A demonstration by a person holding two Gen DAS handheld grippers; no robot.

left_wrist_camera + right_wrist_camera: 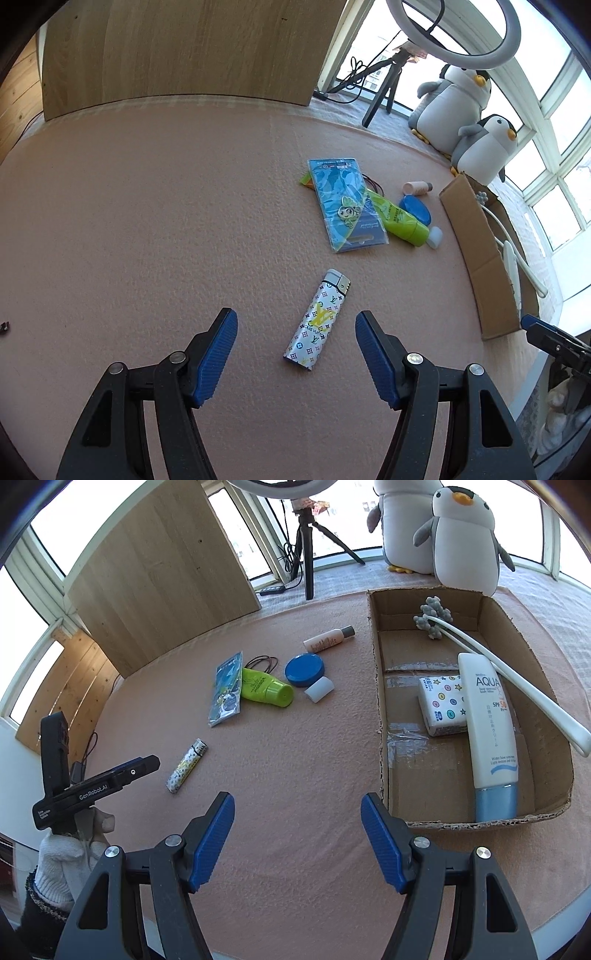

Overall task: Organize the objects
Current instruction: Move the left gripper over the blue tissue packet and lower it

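Left wrist view first: the left gripper (296, 334) hangs low over the pink felt mat (147, 221), jaws spread wide and gripping nothing. Between the blue pads (218, 354) lies the patterned lighter (318, 319), flat on the mat, its metal top pointing away from the camera; neither pad touches it. Beyond it sits a loose cluster: a blue packaged card (347, 205) lying partly over a green tube (400, 219), with a round blue tin (416, 208) just beside the tube and a small beige bottle (417, 186) a little further back. At the right edge stands the cardboard box (480, 251), and two penguin plush toys (480, 147) sit behind it by the window.

Over to the right wrist view: the right gripper (297, 812) is also released, jaws wide apart over bare mat, holding nothing. Its right finger sits just beside the near corner of the cardboard box (380, 701). Inside the box lie a white sunscreen tube (487, 731) with a pale blue cap, a white starred packet (441, 705) tucked against it, and a long white shoehorn (517, 679) leaning across the far wall. The lighter (186, 770) shows to the left, well apart from this gripper. At the far left, a gloved hand (62, 853) holds the other gripper's handle.
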